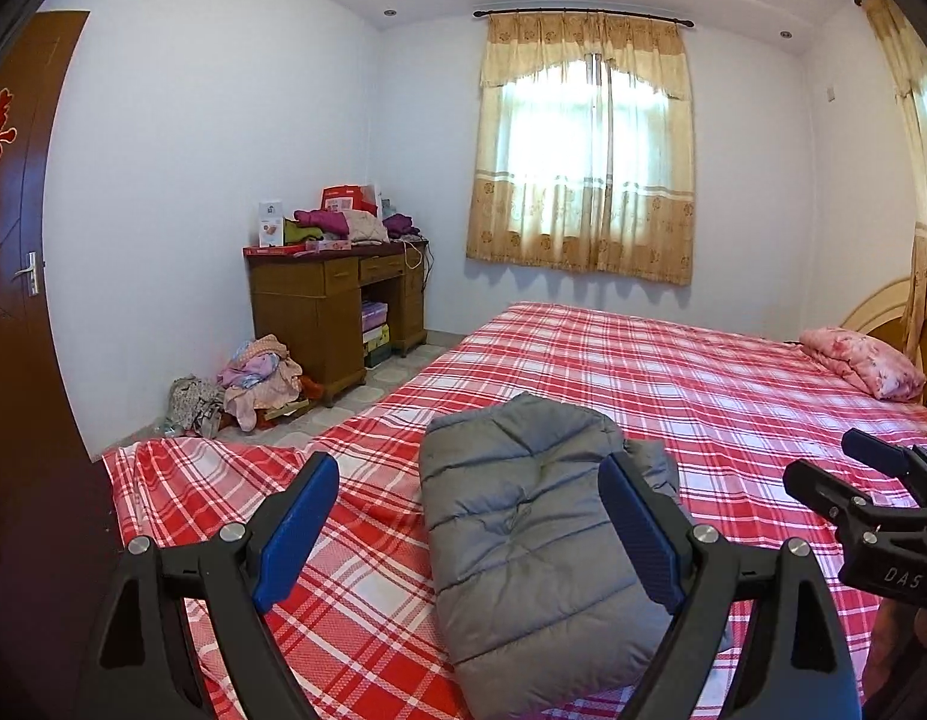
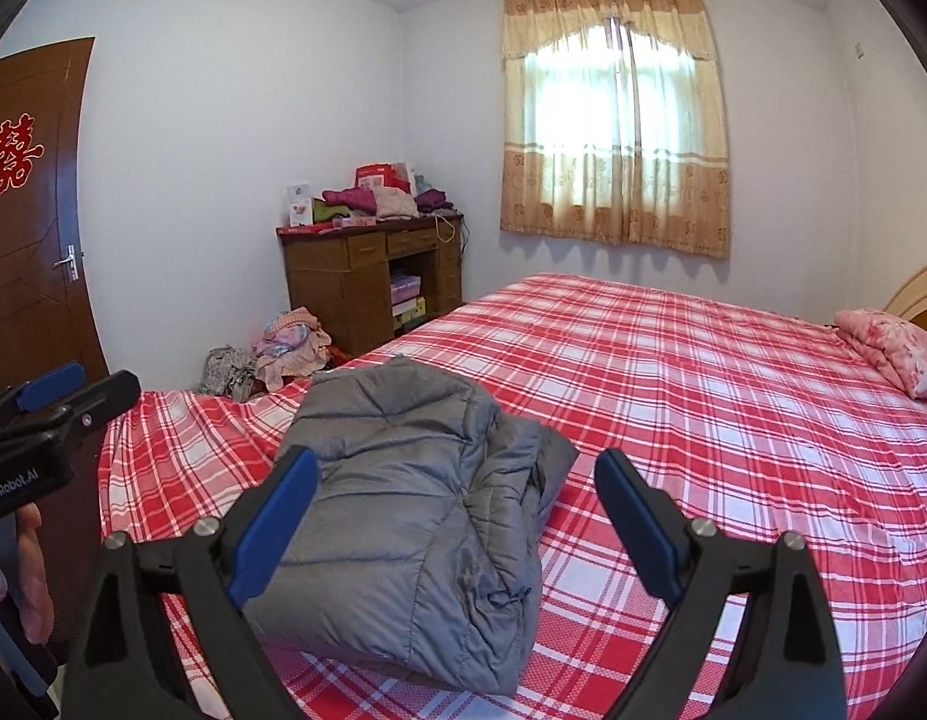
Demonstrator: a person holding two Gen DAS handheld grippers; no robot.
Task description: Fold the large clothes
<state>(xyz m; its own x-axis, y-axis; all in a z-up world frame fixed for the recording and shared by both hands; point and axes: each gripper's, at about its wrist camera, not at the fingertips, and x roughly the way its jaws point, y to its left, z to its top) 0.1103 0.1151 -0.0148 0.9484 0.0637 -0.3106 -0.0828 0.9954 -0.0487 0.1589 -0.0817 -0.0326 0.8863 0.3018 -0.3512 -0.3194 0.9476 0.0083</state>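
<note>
A grey quilted puffer jacket (image 1: 541, 534) lies folded into a thick bundle on the bed (image 1: 703, 372), on its red-and-white plaid sheet; it sits in the lower centre of the left wrist view and the lower centre-left of the right wrist view, near the bed's near edge. The left tongs (image 1: 469, 531) stand wide, their blue pads (image 1: 295, 534) raised above the jacket with nothing between them pressed or held. The right tongs (image 2: 457, 534) are likewise spread wide and grip nothing; the left blue pad overlaps the jacket in the picture, while the right pad shows over bare plaid sheet. In the left wrist view the right tongs also show at the right edge of the frame, and in the right wrist view the left tongs appear at the left edge, with a person's fingers (image 2: 31, 576) around the handle below them. A pink floral pillow (image 1: 865, 360) rests at the far right of the bed by the headboard. In the back corner, centre-left of the frame, a brown wooden counter (image 1: 337, 300) carries heaped clothes and boxes, with a pile of clothes (image 1: 259, 378) on the floor just beside it. A curtained window (image 1: 583, 144) glows in the upper centre, and a brown door (image 1: 19, 240) with a red paper emblem fills the left edge.
</note>
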